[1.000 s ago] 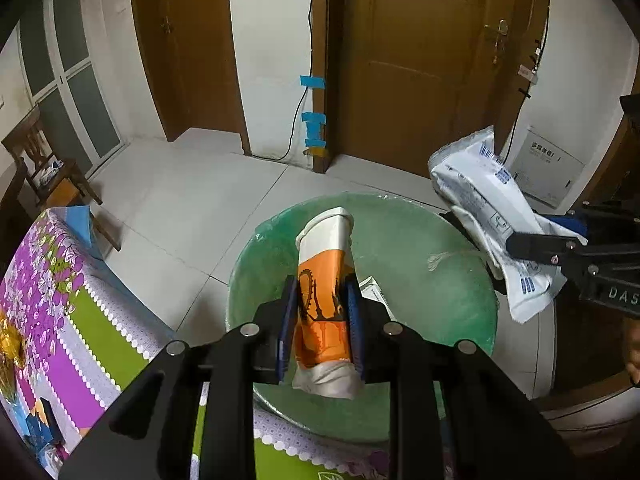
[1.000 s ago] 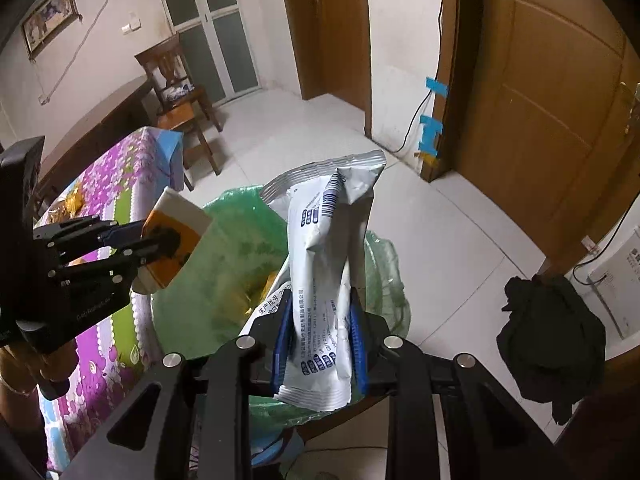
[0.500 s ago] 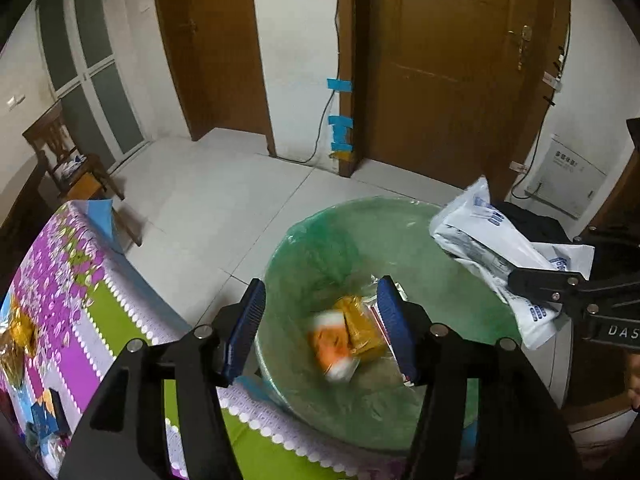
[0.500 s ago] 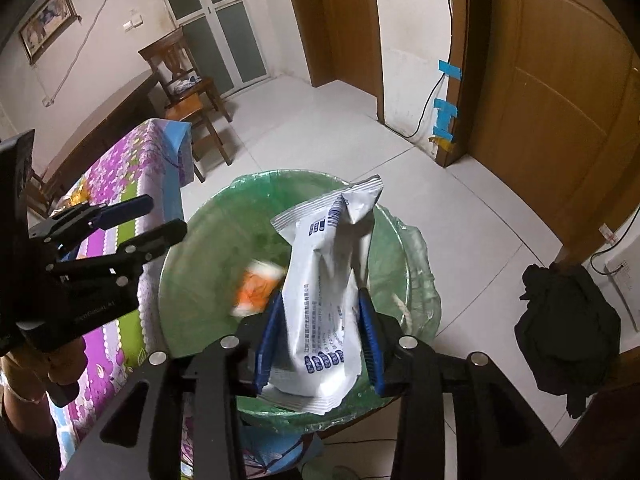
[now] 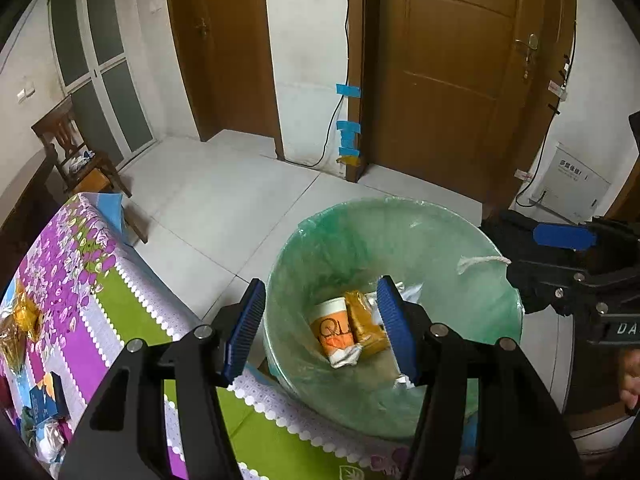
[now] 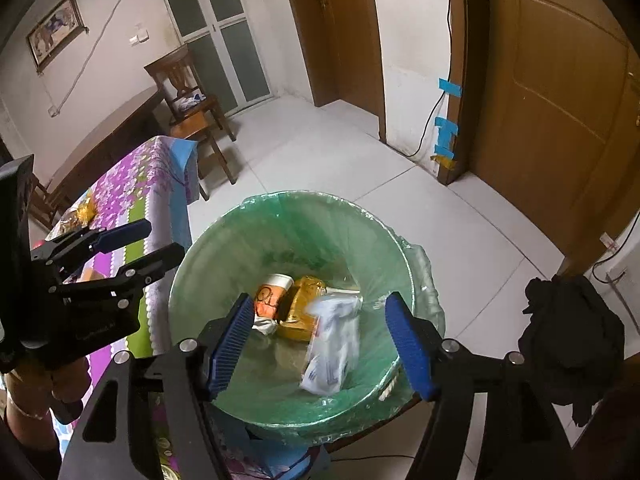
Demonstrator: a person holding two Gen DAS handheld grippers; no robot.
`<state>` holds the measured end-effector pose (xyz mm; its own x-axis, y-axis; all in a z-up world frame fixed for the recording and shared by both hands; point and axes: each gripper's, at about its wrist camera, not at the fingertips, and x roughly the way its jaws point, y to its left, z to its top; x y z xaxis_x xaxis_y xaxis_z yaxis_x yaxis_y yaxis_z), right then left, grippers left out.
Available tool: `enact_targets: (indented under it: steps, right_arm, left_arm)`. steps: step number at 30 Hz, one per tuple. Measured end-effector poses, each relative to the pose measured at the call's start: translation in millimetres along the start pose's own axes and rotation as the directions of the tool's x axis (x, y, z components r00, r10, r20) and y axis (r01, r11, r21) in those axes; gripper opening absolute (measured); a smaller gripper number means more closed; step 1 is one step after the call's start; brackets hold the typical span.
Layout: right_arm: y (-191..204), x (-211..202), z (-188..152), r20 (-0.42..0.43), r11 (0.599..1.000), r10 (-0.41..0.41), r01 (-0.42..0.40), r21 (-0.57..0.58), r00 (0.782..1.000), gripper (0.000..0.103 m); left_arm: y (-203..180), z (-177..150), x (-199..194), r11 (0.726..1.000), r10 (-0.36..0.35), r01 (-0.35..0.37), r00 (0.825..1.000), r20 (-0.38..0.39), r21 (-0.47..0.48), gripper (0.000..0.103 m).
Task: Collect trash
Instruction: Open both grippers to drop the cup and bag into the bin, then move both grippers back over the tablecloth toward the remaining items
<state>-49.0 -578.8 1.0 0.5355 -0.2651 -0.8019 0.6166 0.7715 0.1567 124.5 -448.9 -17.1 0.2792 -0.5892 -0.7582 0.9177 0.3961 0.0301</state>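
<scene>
the right claw (image 6: 320, 340) is seen opening, nothing gripped; the white packet (image 6: 332, 354) lies below it, long axis toward 7 o'clock. the left claw (image 5: 320, 326) is held wide and empty, nearer the tabletop (image 5: 80, 288) litter at 9 o'clock.

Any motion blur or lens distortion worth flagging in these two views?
Right wrist view: the white packet in the green-lined bin is motion-smeared; everything else sharp. Left wrist view: no blur, orange cup crisp. Both views: fisheye bends door frames, dark corners.
</scene>
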Motion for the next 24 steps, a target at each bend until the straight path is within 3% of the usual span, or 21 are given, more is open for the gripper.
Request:
enact_targets:
  steps: [6,10,16,20,24]
  right_arm:
    - [6.6,-7.1,-6.8,0.021,0.999,-0.044,0.045,-0.031,0.999,0.069]
    - [17.7,-18.7,-15.7,0.084,0.994,-0.085,0.09,-0.064,0.993,0.069]
    - [33.2,-33.1,-31.8,0.211,0.992,-0.098,0.112,-0.057,0.972,0.076]
    - [54.3,-43.9,-48.1,0.328,0.992,-0.096,0.118,-0.047,0.94,0.091]
    - [84.9,-58.7,-67.4,0.464,0.988,-0.083,0.132,-0.074,0.882,0.098]
  left_arm:
    - [-3.4,-6.5,-3.4,1.0,0.004,-0.004,1.0,0.007,0.005,0.056]
    - [2.0,-17.3,-11.9,0.999,0.029,-0.028,0.999,0.023,-0.029,0.056]
    - [22.7,-45.1,-32.6,0.98,0.148,-0.138,0.987,0.06,-0.141,0.062]
    - [37.2,-66.7,-55.0,0.959,0.22,-0.2,0.972,0.087,-0.202,0.066]
    - [53.2,-88.3,-79.7,0.931,0.294,-0.256,0.949,0.116,-0.26,0.072]
